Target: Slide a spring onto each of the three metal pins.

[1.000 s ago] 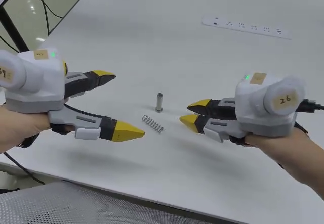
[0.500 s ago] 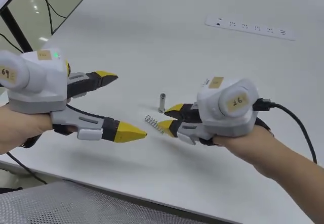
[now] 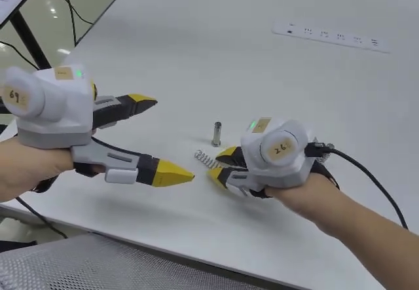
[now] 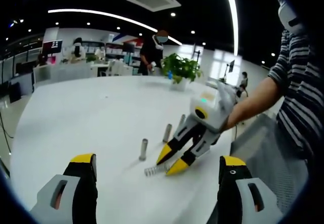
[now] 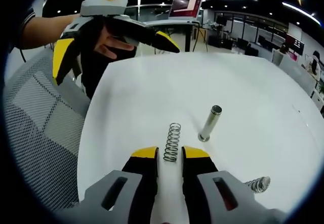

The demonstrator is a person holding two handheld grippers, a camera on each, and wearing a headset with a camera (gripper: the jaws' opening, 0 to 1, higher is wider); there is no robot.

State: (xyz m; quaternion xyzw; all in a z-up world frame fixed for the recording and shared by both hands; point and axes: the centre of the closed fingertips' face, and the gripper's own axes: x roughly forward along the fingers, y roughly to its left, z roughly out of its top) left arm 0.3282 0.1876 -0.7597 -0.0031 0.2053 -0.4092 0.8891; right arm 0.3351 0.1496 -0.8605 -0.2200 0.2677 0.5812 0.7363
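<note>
While the white table [image 3: 196, 35] is running into an office, we are holding the left gripper [image 3: 171, 138] wide and empty, the right gripper [image 5: 169, 155] barely parted, gripping nothing, spring [image 5: 172, 141] lying before its tips, second spring [image 5: 258, 184] beside its right jaw.

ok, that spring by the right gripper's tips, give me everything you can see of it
The spring is a small open-wound coil of bare silvery wire, straight and undeformed as far as shows. It lies on its side on the white table, not on any pin. Its near end sits in the narrow gap between the yellow tips of the right gripper; contact there cannot be told. A metal pin stands beside it, apart.
</note>
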